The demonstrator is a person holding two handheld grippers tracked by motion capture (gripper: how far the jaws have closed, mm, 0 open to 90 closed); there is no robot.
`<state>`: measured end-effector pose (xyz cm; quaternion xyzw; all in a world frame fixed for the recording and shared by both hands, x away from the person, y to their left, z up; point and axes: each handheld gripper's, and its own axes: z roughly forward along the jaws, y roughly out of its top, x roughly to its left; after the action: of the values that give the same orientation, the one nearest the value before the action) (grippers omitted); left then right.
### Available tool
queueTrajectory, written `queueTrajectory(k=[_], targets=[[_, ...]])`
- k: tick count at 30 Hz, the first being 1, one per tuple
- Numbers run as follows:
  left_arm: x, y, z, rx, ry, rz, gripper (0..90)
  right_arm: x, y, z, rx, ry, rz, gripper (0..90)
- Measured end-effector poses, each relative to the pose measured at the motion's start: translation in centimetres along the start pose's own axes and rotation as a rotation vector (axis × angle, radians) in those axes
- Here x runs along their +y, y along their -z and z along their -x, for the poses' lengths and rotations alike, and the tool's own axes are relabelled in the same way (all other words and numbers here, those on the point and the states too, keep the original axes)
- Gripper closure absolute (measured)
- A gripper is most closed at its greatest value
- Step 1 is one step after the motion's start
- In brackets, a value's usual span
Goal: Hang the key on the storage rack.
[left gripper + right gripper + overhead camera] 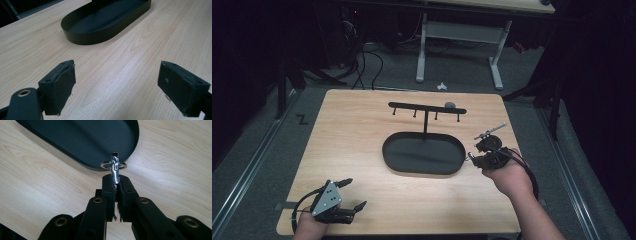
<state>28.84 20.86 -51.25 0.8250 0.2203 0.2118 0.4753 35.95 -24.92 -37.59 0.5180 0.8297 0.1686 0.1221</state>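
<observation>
A black oval tray [404, 167] sits mid-table, with a thin post rising from its back edge to a crossbar [427, 108] that carries several small hanging pegs. My right gripper [473, 157] hovers just off the tray's right end, shut on a small silver clasp with a ring [114, 165] that sticks out past the jaw tips near the tray rim [95, 167]. My left gripper [353, 194] rests at the table's near left corner, open, nothing between its pads [61, 82]. The tray [82, 40] lies ahead of it.
The light wooden table [362, 130] has bare room left of and in front of the tray. A small dark round object [450, 105] lies behind the crossbar's right end. Beyond the table stand a white desk frame [457, 45] and floor cables.
</observation>
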Motion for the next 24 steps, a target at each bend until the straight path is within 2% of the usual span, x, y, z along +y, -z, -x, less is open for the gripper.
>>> queueTrajectory(k=[24], targets=[[0.0,0.1,-0.1,0.001,0.004,0.005,15.3,4.2,1.3,0.3,-0.005,-0.019,0.028,85.0]])
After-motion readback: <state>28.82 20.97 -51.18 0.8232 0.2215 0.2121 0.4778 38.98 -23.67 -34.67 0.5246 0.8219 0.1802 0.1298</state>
